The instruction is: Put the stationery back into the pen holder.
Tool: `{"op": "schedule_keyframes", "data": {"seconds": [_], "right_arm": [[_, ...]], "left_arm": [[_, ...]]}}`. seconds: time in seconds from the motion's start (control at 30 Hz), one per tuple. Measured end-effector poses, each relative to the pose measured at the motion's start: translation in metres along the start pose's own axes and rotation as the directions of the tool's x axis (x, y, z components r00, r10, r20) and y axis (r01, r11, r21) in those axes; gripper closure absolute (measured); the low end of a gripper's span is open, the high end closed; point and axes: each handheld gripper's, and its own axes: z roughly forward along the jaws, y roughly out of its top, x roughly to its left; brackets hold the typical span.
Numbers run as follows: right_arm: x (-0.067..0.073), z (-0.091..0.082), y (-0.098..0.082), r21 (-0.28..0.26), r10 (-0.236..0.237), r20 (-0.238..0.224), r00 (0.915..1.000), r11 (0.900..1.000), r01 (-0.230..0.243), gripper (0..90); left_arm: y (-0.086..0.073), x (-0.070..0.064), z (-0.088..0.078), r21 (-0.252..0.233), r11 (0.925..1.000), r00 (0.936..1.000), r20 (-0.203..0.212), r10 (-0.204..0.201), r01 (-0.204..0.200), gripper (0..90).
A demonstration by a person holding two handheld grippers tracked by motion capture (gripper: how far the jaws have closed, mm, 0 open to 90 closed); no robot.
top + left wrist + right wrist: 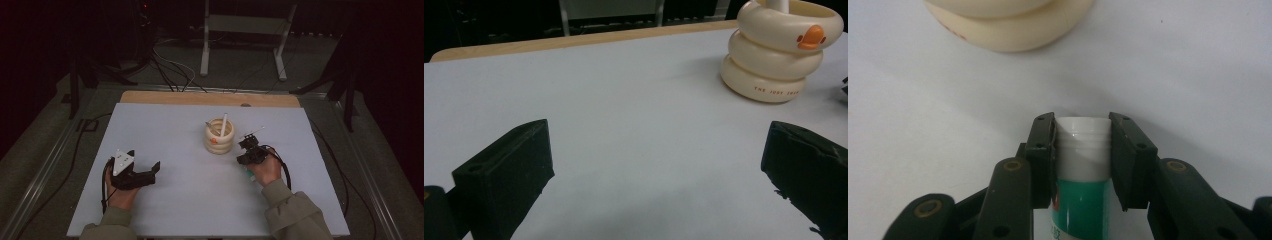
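Item: right gripper [1082, 150], black, two-jawed, held in the person's right hand [266, 170]. Jaws pressed in from both sides on the white cap end of a green-and-white plastic tube [1082, 165]; pads flat against the cap, no gap showing. Tube lies lengthwise between the jaws, its green body running back toward the hand. In the high view a green-white sliver [248, 174] sits at the hand's left edge, probably the tube's rear end, though too small there to be sure. Pose: forearm in an olive sleeve enters from the bottom right edge, angled up and left; gripper low over the table, pointing toward the holder.

Item: left gripper [145, 172], black, with a grey three-cornered plate on top, held in the person's left hand [119, 192]. Jaws spread wide, nothing between them but bare table. Pose: hand resting on the table at the lower left, gripper level, pointing right.

Item: cream-coloured holder of three stacked rings with an orange duck-bill mark [219, 136]. Upright, near the table's centre, just beyond the right gripper, well apart from the left. A white stick stands in it, tilted.

Item: pale grey table top [175, 130] with a wooden strip along the far edge.
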Motion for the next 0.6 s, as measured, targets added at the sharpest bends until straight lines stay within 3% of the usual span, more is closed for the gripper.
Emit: {"op": "schedule_keyframes", "data": {"seconds": [0.6], "right_arm": [[-0.010, -0.029, 0.001, -0.123, 0.021, -0.041, 0.9989, 0.992, -0.026, 66.3]], "left_arm": [[0.000, 0.000, 0.000, 0.003, 1.0000, 1.0000, 0.000, -0.003, 0.003, 0.9]]}}
